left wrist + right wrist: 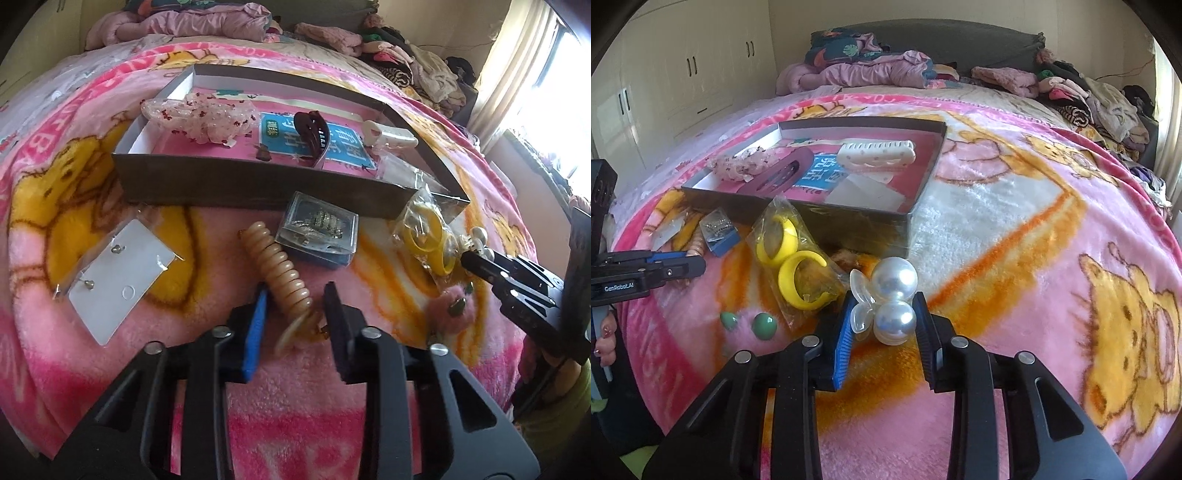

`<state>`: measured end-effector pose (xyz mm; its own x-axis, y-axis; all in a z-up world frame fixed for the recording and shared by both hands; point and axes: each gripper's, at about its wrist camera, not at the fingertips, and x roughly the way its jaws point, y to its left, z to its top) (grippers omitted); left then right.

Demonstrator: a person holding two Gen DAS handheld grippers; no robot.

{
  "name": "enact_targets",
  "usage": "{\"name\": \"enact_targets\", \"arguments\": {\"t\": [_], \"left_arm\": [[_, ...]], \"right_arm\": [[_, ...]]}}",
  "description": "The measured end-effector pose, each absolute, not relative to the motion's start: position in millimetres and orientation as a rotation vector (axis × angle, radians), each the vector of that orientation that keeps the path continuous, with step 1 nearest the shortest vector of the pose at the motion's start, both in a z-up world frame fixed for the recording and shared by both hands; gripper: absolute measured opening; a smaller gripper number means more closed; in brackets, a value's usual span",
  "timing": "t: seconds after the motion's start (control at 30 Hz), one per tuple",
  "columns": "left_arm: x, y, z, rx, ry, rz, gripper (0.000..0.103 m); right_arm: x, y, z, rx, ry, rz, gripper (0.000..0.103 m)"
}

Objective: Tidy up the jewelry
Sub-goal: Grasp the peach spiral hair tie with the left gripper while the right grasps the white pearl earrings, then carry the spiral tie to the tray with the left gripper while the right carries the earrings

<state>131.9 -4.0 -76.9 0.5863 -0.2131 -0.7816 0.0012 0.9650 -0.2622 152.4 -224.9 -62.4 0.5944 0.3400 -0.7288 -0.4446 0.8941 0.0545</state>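
Pearl-white hair clip [892, 301] sits clamped in our right gripper [886, 317], presumably bound for the box [849, 229]. Our left gripper [295, 314] straddles the beige spiral clip [282, 273], jaws apart, ready to close.

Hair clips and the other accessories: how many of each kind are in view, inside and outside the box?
Hair clips: 5 (sequinned, dark red, white, beige ribbed, pearl)
Bagged yellow hoop pair: 1
Green studs: 2
Earring card: 1
Clear case: 1
Total: 10
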Motion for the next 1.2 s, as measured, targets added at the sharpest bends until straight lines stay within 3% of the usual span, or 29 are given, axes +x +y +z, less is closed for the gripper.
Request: {"name": "enact_targets", "arguments": {"t": [1.2], "left_arm": [[95.6,21.8,-32.8,-0.287,0.815,-0.159,0.016]], "right_arm": [[112.1,-187.9,-11.3,-0.183,0.724,0.547,0.028]]}}
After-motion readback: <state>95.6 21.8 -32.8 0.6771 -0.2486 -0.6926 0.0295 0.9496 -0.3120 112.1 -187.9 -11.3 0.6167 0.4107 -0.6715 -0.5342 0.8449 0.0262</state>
